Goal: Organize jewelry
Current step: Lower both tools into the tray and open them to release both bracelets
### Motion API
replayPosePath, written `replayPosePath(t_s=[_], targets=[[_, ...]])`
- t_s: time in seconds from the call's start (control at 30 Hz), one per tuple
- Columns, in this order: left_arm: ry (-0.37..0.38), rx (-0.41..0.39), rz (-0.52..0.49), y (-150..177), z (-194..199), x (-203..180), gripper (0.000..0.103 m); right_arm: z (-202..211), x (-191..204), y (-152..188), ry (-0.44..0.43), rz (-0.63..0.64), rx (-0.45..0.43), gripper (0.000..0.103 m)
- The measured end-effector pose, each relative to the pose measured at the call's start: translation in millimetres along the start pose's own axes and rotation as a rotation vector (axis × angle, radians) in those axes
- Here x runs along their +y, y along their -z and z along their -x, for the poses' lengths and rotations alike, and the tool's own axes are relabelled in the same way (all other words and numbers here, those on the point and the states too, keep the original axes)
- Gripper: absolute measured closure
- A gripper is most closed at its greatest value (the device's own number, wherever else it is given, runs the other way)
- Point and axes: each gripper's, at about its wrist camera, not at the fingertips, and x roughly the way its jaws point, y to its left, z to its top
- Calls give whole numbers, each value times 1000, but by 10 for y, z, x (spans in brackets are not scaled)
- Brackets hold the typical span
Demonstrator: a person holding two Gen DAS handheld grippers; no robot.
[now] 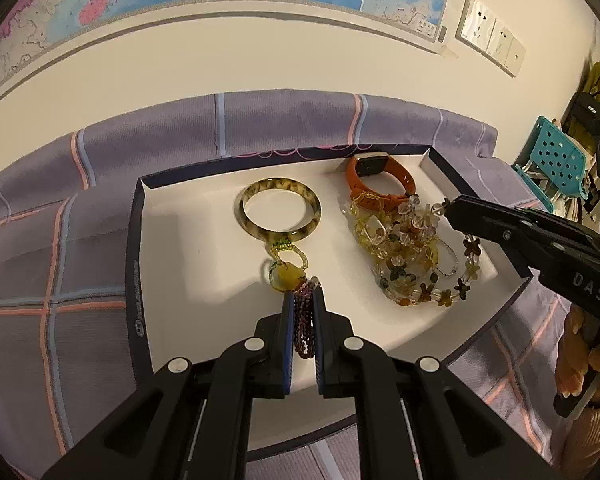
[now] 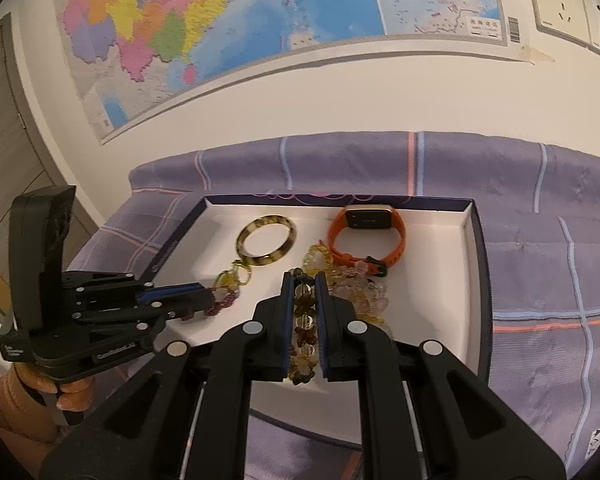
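A purple plaid cloth (image 1: 52, 248) covers the surface under a cream wall hung with a large coloured map (image 2: 204, 28) and a row of wall sockets (image 1: 492, 36). On the cloth sits a shallow jewelry box (image 1: 172, 232) with a dark rim and a white floor.

Nearest the left wrist camera, the left gripper (image 1: 303, 300) has its blue-padded jaws closed tight on a strand of small purple beads (image 1: 303, 320), which hangs between them low over the box floor. Just beyond its tips lies a yellow-green beaded piece (image 1: 286, 270) with a loop, touching the near edge of a mottled tortoiseshell bangle (image 1: 280, 212) that lies flat in the middle of the box.

In the right wrist view, the right gripper (image 2: 305, 280) is likewise clamped on a strand of amber and clear flower-shaped beads (image 2: 304, 320), which runs down between its pads. The rest of that strand joins a tangled heap of yellow, clear and brown beads (image 1: 412, 256) on the right half of the box.

Behind the heap and touching it, toward the far right corner, an orange smartwatch (image 1: 374, 178) stands on its buckled strap with its dark face turned to the cameras. A hand (image 2: 40, 384) on the left gripper's handle shows at the lower left of the right view. A teal perforated basket (image 1: 556, 160) sits beyond the cloth at the right.
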Motion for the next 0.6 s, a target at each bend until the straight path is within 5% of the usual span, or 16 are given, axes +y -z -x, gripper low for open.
replayPosePath(t_s=[0.33, 0.6], targets=[[-7, 17, 6, 43, -91, 40, 86, -169, -128, 49, 49, -32, 57, 84], [-27, -55, -8, 113, 133, -19, 50, 43, -15, 123, 102, 16, 6, 53]])
